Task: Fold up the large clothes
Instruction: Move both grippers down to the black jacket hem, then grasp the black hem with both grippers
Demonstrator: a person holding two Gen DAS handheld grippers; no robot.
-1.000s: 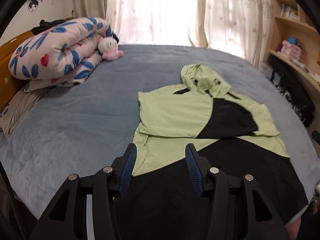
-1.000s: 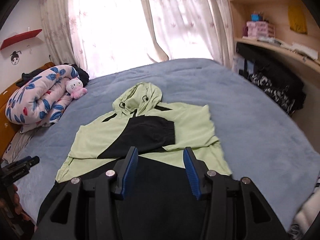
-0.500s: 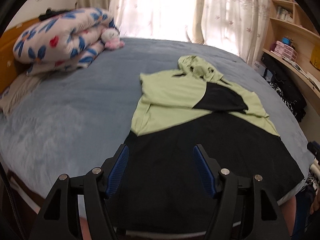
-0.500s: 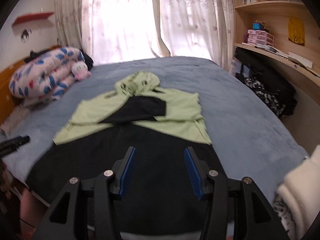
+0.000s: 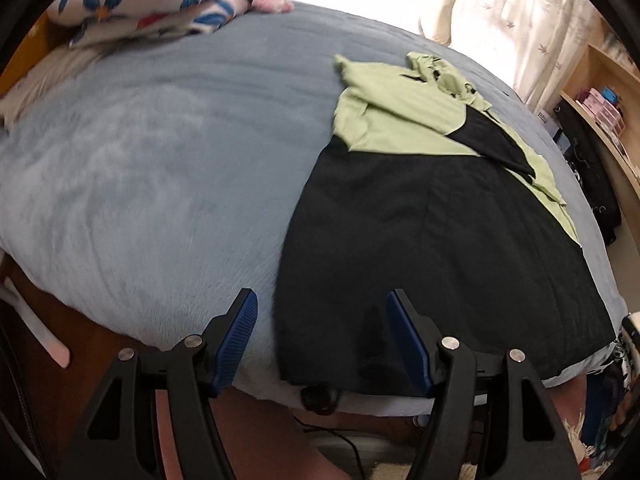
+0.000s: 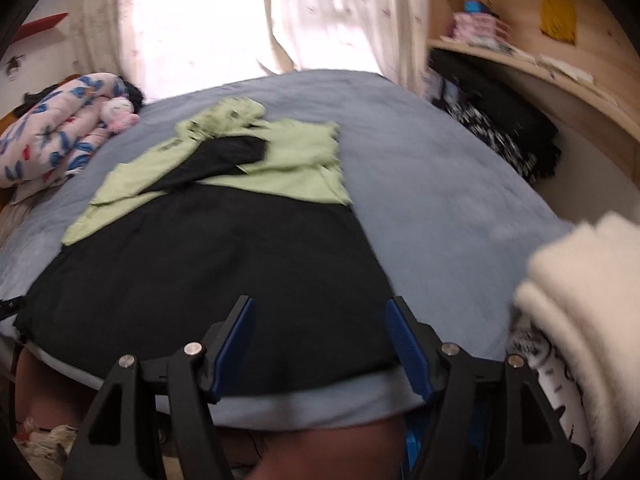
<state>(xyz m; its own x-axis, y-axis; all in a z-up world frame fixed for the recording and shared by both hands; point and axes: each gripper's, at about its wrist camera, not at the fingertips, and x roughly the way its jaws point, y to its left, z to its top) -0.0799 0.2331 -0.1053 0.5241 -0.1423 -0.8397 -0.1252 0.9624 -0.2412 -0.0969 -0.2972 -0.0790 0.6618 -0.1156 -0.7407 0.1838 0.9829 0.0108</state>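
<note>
Hooded green-and-black garment (image 5: 432, 216) lies spread flat on the blue-grey plush bedcover (image 5: 152, 184), its pale green hood toward the curtained window and its wide black lower part reaching the near edge of the bed. A black sleeve is folded across the green chest.

In the left wrist view, the left gripper (image 5: 322, 334) hangs above the near left corner of the black hem, its blue-padded fingers spread wide; the corner of the cloth shows between them, but the pads do not press on it. In the right wrist view, the right gripper (image 6: 320, 340) hovers over the near right part of the hem with its jaws opening; black cloth shows between the fingers, and nothing is pinched.

A rolled quilt with blue and red flowers (image 6: 48, 140) sits at the far left of the bed, with a small white-and-pink plush toy (image 6: 118, 114) just beside it. A folded cream fleece (image 6: 580, 292) lies at the right edge of the right wrist view. Wooden shelves (image 6: 520, 32) stand along the right wall.
</note>
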